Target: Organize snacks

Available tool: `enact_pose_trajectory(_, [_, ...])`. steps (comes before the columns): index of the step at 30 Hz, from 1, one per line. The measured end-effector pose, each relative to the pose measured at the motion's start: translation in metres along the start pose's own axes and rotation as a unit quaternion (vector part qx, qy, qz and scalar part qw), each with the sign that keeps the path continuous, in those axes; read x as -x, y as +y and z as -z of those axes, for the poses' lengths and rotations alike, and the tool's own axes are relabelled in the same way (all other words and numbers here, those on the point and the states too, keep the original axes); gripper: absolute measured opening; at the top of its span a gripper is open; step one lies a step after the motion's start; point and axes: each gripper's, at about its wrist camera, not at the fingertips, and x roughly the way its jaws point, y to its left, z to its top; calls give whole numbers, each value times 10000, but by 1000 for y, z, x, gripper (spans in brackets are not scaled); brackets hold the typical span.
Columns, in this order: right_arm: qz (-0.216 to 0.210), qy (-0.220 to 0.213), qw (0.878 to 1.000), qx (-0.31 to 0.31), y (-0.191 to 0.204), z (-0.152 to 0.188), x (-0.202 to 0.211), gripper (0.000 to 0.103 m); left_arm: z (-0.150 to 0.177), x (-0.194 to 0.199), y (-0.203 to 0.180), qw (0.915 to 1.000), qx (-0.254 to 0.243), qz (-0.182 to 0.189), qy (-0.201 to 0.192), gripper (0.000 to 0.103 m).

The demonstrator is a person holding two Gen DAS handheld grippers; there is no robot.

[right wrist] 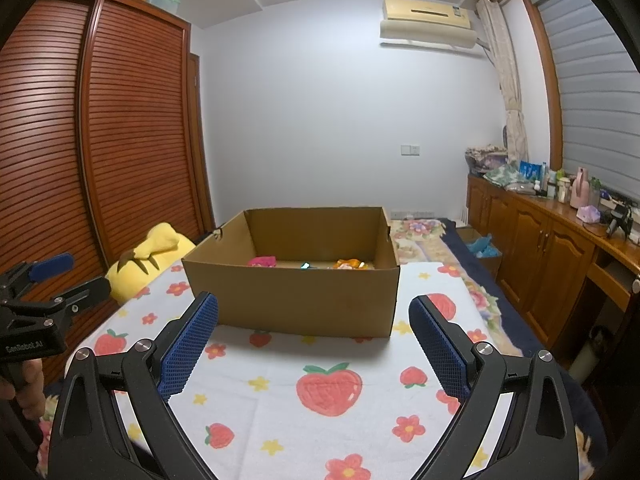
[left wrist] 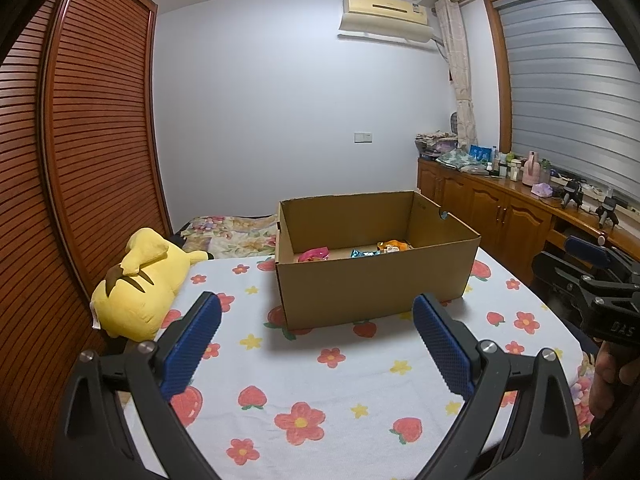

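Your left gripper (left wrist: 316,340) has its blue-padded fingers (left wrist: 192,344) spread wide, nothing between them. Your right gripper (right wrist: 314,340) is the same: wide apart, empty. Both hover above the white towel printed with strawberries and flowers (left wrist: 360,376) and point at the open brown cardboard box (left wrist: 372,284).

In the left wrist view the box sits at 12 o'clock from the jaws, on the far part of the towel, flaps off, top open. Three snacks lie on the box floor along the far wall:
- pink snack packet (left wrist: 314,255) at the left
- teal foil snack packet (left wrist: 364,253) in the middle
- orange snack packet (left wrist: 394,246) at the right

They lie apart from each other. The near wall hides the rest of the floor, so you cannot tell what else is in there.

The right wrist view gives the same order: pink (right wrist: 262,261), teal (right wrist: 306,266) mostly hidden, orange (right wrist: 350,264). No snacks show on the towel outside the box.

The yellow plush toy with brown stripes (left wrist: 140,284) lies at 10 o'clock from the box, at the towel's left edge, beside the slatted brown wooden wardrobe (left wrist: 88,140). The wooden cabinet run with a cluttered top (left wrist: 500,208) is at 2 o'clock, under the window blind.

Your right gripper shows at 3 o'clock in the left view, a hand (left wrist: 606,384) on its handle.
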Motion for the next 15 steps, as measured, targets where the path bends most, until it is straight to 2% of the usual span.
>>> enact_pose_trajectory(15, [-7, -3, 10000, 7, 0, -1, 0, 98, 0, 0, 2, 10000, 7, -42, -5, 98])
